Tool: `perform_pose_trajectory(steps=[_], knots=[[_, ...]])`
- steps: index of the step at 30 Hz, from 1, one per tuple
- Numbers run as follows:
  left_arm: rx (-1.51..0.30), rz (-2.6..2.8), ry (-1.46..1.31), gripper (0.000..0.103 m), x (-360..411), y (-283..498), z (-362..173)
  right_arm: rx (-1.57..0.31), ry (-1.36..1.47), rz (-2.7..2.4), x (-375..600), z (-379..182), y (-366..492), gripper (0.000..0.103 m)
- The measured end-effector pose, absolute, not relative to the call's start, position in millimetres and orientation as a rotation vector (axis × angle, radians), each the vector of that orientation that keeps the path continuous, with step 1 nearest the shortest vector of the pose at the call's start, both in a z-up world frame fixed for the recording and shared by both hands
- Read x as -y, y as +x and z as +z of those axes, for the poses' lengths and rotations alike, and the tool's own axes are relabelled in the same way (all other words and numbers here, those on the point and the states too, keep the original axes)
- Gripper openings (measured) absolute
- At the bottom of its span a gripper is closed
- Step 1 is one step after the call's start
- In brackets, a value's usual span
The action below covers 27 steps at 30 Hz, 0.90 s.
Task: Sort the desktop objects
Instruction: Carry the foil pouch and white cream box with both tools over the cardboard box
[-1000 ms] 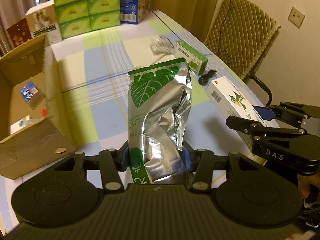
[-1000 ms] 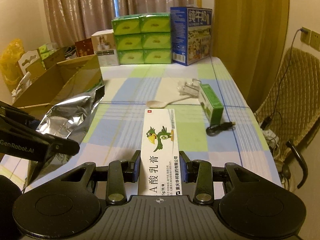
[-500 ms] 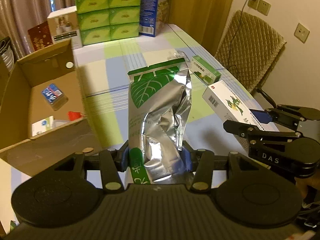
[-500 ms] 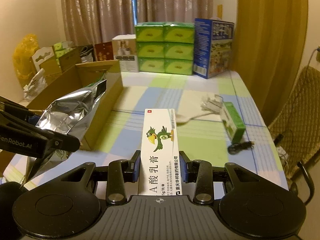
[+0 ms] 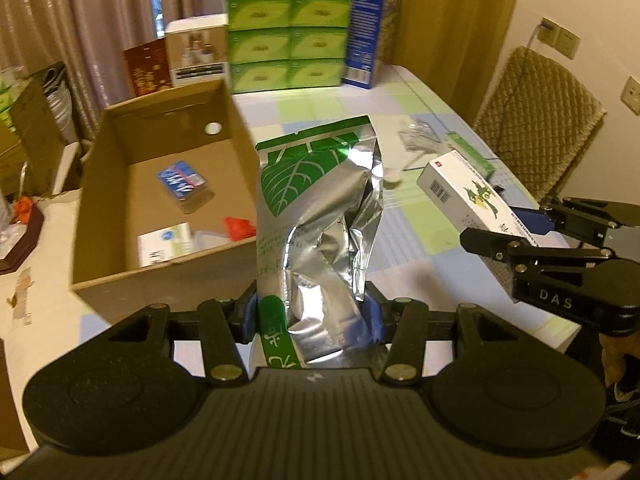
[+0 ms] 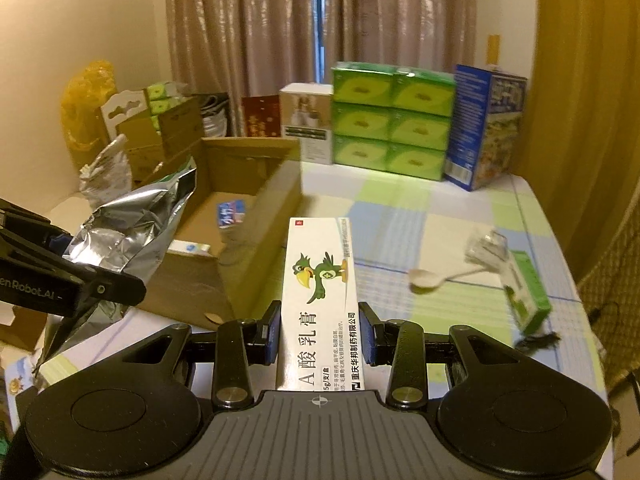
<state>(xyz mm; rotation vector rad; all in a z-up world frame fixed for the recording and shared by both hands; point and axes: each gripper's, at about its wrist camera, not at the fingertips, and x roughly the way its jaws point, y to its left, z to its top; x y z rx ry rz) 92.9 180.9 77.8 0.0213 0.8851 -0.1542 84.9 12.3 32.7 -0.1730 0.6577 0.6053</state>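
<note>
My left gripper (image 5: 314, 314) is shut on a crumpled silver foil pouch with a green leaf print (image 5: 320, 216), held upright above the table beside the open cardboard box (image 5: 160, 276). My right gripper (image 6: 320, 334) is shut on a long white ointment box with a green parrot (image 6: 320, 280), held off the table to the right of the cardboard box (image 6: 256, 240). In the left wrist view the ointment box (image 5: 464, 196) and the right gripper (image 5: 532, 228) show at the right. The foil pouch (image 6: 132, 228) appears at the left of the right wrist view.
Inside the box lie a blue packet (image 5: 182, 180), a white carton (image 5: 164, 242) and a red scrap (image 5: 239, 227). On the checked tablecloth (image 6: 400, 216) are a spoon (image 6: 436, 278), clear wrapping (image 6: 486, 246), a small green box (image 6: 526, 292) and a black cable (image 6: 536, 340). Green cartons (image 6: 392, 120) stand behind.
Both grippers have swung left and risen a little, bringing the cardboard box and its contents into full view. Each still holds its object the same way.
</note>
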Motion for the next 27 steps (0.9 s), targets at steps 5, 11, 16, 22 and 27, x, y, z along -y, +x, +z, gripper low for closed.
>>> perform_pose_trajectory(steps=[5,11,16,22,27], knots=[[-0.879,-0.103,0.005,0.045,-214,90,84,-0.649,-0.157,0.646,-38,39,92,0.035],[-0.867,-0.040,0.003,0.045,-250,94,95,-0.640,-0.127,0.698,-71,51,106,0.035],[-0.859,-0.005,0.002,0.045,-274,110,104,-0.643,-0.105,0.730,-97,57,120,0.035],[-0.862,0.010,0.009,0.045,-292,138,108,-0.650,-0.093,0.751,-125,57,139,0.035],[-0.865,0.013,-0.003,0.045,-302,162,105,-0.670,-0.072,0.752,-139,52,157,0.035]])
